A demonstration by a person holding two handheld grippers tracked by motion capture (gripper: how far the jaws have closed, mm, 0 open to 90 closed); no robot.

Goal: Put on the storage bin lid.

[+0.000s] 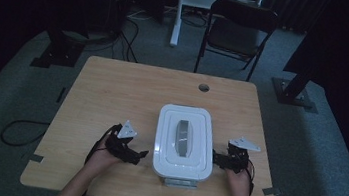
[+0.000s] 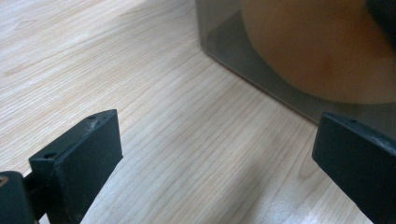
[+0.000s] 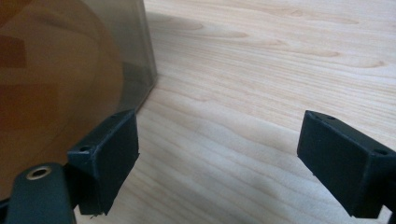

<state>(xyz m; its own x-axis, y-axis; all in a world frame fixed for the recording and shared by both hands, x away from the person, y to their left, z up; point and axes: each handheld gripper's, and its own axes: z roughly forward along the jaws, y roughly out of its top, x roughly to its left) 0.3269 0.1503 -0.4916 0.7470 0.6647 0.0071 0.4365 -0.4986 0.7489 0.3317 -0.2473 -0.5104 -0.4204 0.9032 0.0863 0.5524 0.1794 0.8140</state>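
A clear storage box with a white lid (image 1: 184, 142) and a grey handle (image 1: 183, 137) sits on the wooden table (image 1: 128, 92) near its front edge. Through its clear wall (image 2: 261, 79) (image 3: 135, 51) something round and orange-brown (image 2: 322, 46) (image 3: 51, 88) shows inside. My left gripper (image 1: 141, 154) (image 2: 215, 161) is just left of the box, jaws open over bare wood. My right gripper (image 1: 215, 157) (image 3: 219, 163) is just right of the box, also open with nothing between its fingers; its left fingertip (image 3: 109, 158) stands close to the box wall.
A round cable hole (image 1: 204, 87) lies in the table's far side. A folding chair (image 1: 238, 33) stands beyond the table on the carpet. Bits of tape (image 1: 35, 158) mark the table's front corners. Cables trail on the floor at left (image 1: 19, 132).
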